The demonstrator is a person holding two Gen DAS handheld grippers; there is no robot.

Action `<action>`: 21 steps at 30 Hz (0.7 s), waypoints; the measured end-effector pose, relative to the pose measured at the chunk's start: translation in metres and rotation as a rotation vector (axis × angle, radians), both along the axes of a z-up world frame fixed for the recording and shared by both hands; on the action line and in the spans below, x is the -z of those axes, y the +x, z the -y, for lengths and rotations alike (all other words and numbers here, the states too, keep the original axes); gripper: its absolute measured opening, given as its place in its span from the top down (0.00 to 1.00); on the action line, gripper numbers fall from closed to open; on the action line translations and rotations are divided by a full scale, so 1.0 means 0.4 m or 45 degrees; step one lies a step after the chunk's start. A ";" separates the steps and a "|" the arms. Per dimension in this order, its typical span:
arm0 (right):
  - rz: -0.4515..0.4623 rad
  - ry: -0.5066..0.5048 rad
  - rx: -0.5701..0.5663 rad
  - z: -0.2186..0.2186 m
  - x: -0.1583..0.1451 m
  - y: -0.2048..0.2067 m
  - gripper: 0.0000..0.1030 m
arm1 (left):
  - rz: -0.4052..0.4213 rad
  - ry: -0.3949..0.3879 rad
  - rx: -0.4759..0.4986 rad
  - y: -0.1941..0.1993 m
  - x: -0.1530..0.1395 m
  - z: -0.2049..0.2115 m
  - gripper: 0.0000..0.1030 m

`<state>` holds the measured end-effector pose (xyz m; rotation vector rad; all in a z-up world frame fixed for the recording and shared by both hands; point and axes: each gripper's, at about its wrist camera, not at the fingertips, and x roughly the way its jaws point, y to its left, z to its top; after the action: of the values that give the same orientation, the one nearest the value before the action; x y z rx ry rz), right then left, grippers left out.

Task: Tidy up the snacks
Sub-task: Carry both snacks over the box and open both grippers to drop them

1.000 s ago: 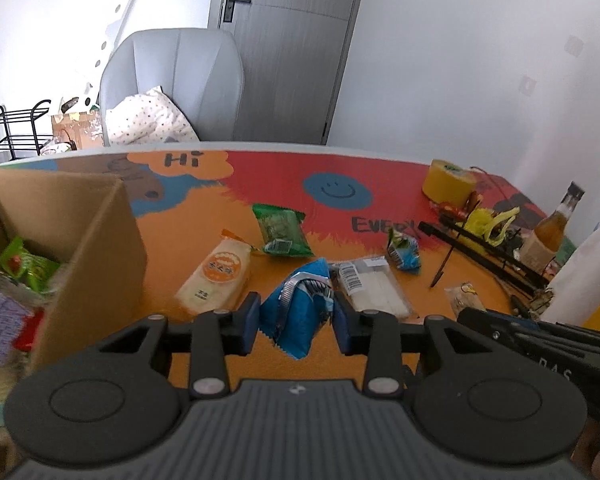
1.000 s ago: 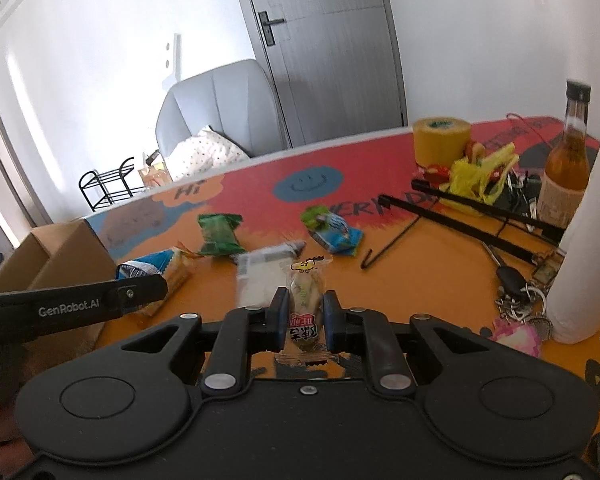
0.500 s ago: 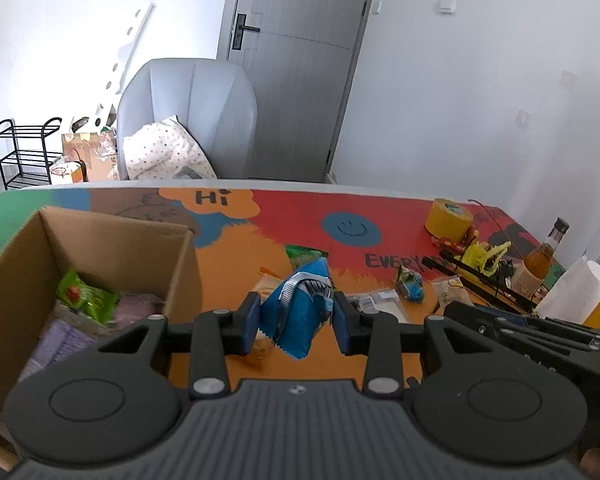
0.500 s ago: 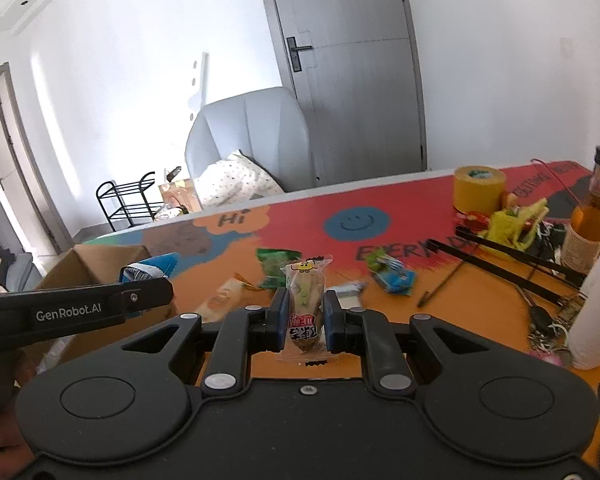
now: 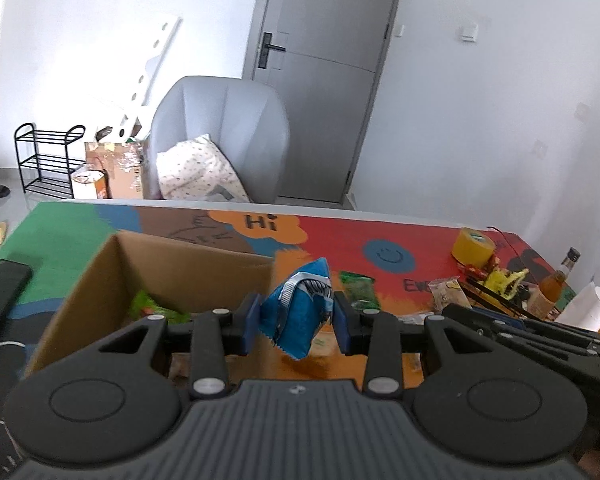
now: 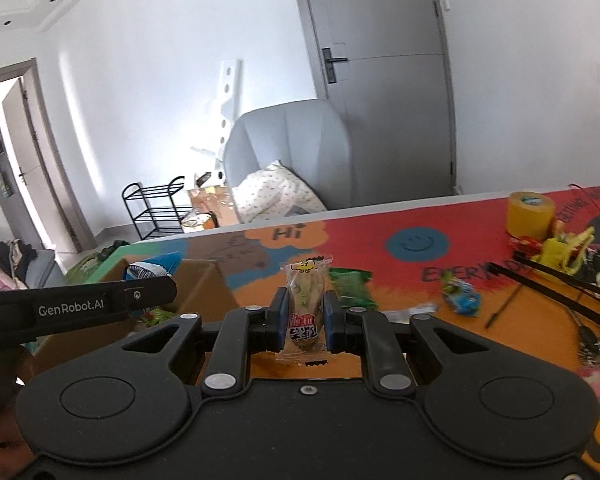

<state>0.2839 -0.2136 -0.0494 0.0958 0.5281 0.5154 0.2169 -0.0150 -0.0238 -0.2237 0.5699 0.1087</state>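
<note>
Colourful printed surface [image 5: 340, 236] carries an open cardboard box [image 5: 188, 264] at its left end; a green packet [image 5: 152, 310] lies inside. Loose on the surface: green snack packet [image 6: 350, 286], small blue-green packet [image 6: 462, 300]. Left gripper [image 5: 296, 318] clamped on a blue snack bag [image 5: 300, 312], held in the air by the box's right wall. Right gripper [image 6: 304, 322] clamped on a clear-wrapped snack [image 6: 306, 304], upright, above the surface beside the box.

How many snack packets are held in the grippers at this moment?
2: a blue packet in the left gripper, and a clear packet in the right gripper. Neither is hidden.
</note>
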 end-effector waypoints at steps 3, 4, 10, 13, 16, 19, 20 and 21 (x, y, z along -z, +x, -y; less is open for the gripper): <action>0.007 0.003 -0.029 -0.034 -0.005 -0.005 0.84 | 0.006 0.001 -0.033 -0.015 -0.006 -0.039 0.64; 0.007 0.004 -0.039 -0.044 -0.006 -0.006 0.84 | 0.005 0.000 -0.040 -0.019 -0.008 -0.051 0.64; 0.015 -0.004 -0.096 -0.104 -0.012 -0.015 0.84 | 0.002 0.014 -0.081 -0.032 -0.022 -0.131 0.64; 0.019 -0.011 -0.119 -0.130 -0.018 -0.018 0.84 | -0.001 0.013 -0.101 -0.040 -0.024 -0.163 0.64; 0.025 -0.015 -0.138 -0.151 -0.026 -0.021 0.84 | -0.011 0.000 -0.119 -0.041 -0.020 -0.189 0.64; 0.029 -0.022 -0.158 -0.175 -0.032 -0.020 0.84 | -0.021 -0.006 -0.136 -0.041 -0.015 -0.212 0.63; 0.030 -0.024 -0.165 -0.182 -0.033 -0.016 0.84 | -0.026 -0.009 -0.137 -0.040 -0.012 -0.219 0.62; 0.031 -0.026 -0.173 -0.190 -0.035 -0.014 0.84 | -0.030 -0.007 -0.144 -0.039 -0.011 -0.224 0.61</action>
<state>0.2785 -0.1377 -0.0354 0.0343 0.5180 0.6426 0.2015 0.0748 -0.0196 -0.2604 0.5809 0.2194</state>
